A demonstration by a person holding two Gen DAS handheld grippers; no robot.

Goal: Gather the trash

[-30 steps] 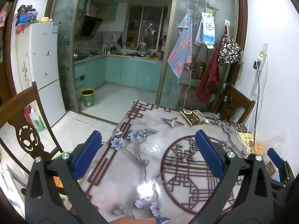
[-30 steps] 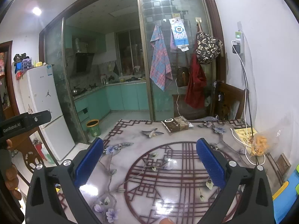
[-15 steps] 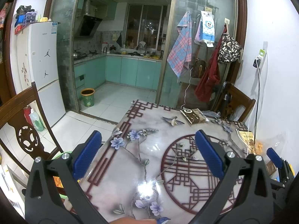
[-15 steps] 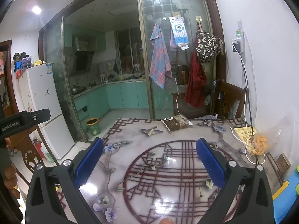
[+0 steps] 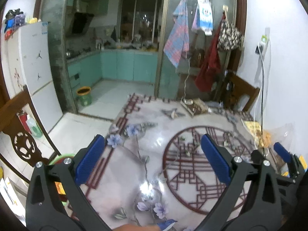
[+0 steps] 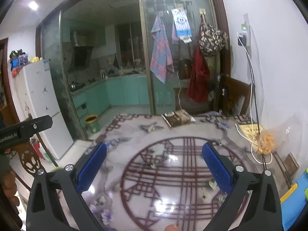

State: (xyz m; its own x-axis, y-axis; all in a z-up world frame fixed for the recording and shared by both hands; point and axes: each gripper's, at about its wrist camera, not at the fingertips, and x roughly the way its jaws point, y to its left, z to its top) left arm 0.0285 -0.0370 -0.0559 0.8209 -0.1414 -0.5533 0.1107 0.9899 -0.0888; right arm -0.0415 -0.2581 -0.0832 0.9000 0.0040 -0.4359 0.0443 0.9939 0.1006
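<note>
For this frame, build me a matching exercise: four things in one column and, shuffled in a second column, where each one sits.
Things
1. brown snack packet
2. clear bag of orange snacks
3. green bin
4. plaid towel

Places
A. on the kitchen floor tiles
B. hanging on the glass partition
C. far end of the table
D. table edge beside the right wall

Pairs: 1-C, 2-D, 3-A, 4-B

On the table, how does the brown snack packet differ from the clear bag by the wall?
The brown snack packet is opaque, printed and lies flat at the table's far edge; the clear bag is see-through, puffed up, showing orange pieces inside, and sits at the right side near a white cable. Both rest on the table, untouched by either open gripper.
</note>
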